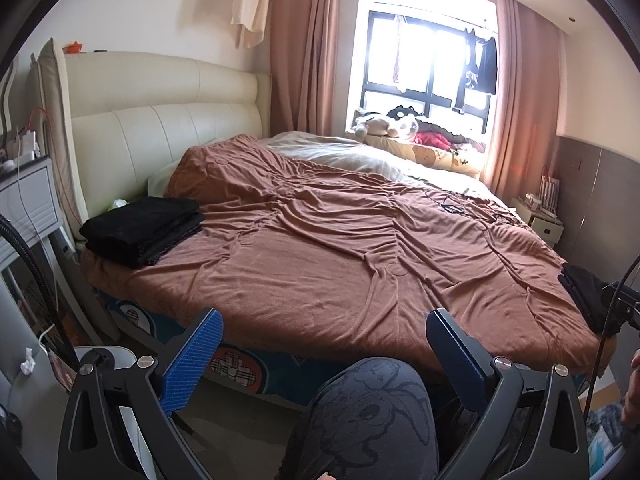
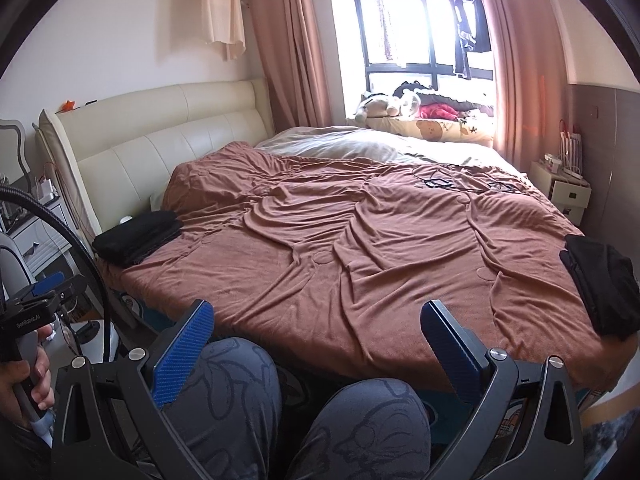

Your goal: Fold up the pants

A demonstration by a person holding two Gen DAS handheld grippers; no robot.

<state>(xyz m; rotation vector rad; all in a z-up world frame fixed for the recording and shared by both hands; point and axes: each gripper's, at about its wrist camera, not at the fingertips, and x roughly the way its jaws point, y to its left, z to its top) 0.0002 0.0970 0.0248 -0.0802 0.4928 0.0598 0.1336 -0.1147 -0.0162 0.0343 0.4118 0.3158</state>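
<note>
Pants (image 2: pixel 600 284), a loose black heap, lie at the bed's (image 2: pixel 360 272) near right corner, partly overhanging. I hold left gripper (image 1: pixel 320 344) and right gripper (image 2: pixel 316 336) wide apart, empty, short of the bed. Risk: a one-layer pinch drags them off.

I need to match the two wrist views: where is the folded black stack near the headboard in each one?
Left wrist view: the folded black stack lies at left of middle, on the brown blanket at the bed's near corner by the headboard.
Right wrist view: same stack, smaller, at left of middle, same corner.
Shared landmark: the window at upper right.
</note>
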